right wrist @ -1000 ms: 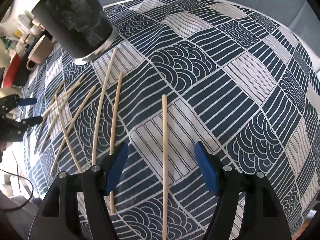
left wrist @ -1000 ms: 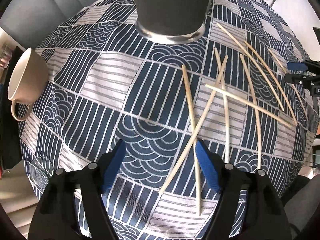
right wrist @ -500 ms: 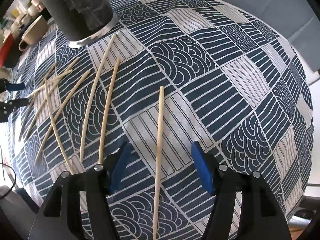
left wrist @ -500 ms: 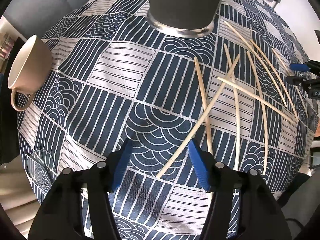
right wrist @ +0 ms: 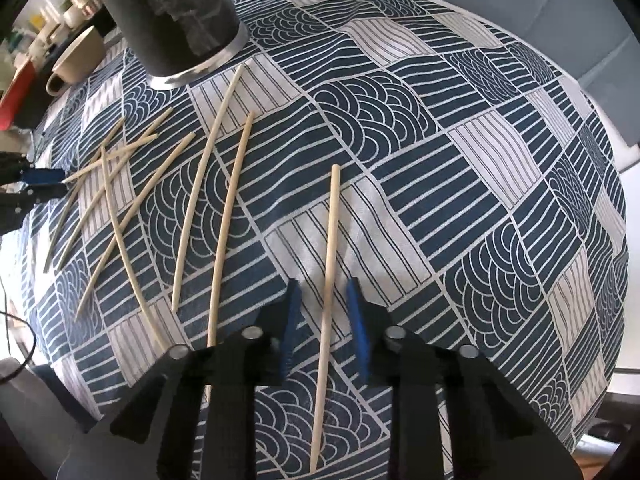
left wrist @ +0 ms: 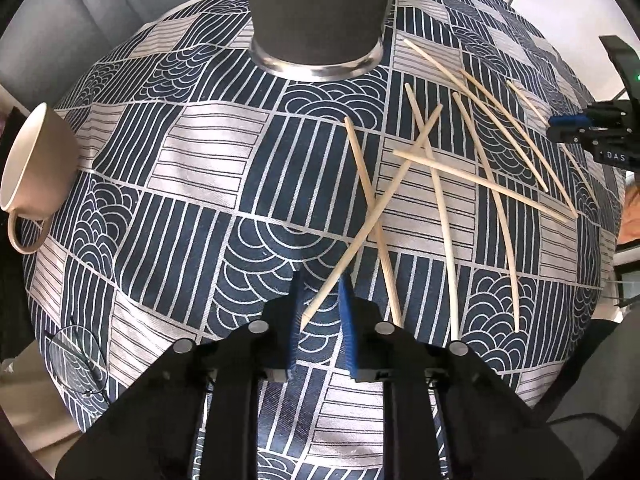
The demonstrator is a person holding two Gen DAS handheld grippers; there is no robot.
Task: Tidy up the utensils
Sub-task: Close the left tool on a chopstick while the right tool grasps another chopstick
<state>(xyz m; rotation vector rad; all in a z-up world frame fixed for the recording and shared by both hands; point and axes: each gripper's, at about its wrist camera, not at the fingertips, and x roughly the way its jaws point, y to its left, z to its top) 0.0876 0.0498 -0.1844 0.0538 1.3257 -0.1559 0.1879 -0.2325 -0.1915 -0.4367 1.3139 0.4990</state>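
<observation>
Several pale wooden chopsticks lie scattered on a blue and white patterned tablecloth (left wrist: 200,168). A dark cylindrical holder (left wrist: 316,16) with a metal base stands at the far side; it also shows in the right wrist view (right wrist: 172,16). My left gripper (left wrist: 320,280) is low over the cloth, its blue jaws narrowed around the near end of one slanted chopstick (left wrist: 376,208), with small gaps still visible. My right gripper (right wrist: 322,284) has its jaws narrowed around a lone chopstick (right wrist: 330,248) lying lengthwise between them, with gaps on both sides.
A beige cup (left wrist: 32,168) lies at the cloth's left edge, also seen in the right wrist view (right wrist: 76,60). Crossed chopsticks (left wrist: 480,184) spread to the right of my left gripper. A clear glass disc (left wrist: 76,356) lies near left. Shelf clutter (right wrist: 24,64) stands beyond the table.
Both grippers have come down toward the cloth and their jaws have narrowed a lot, each now flanking one chopstick. The chopsticks have not moved.
</observation>
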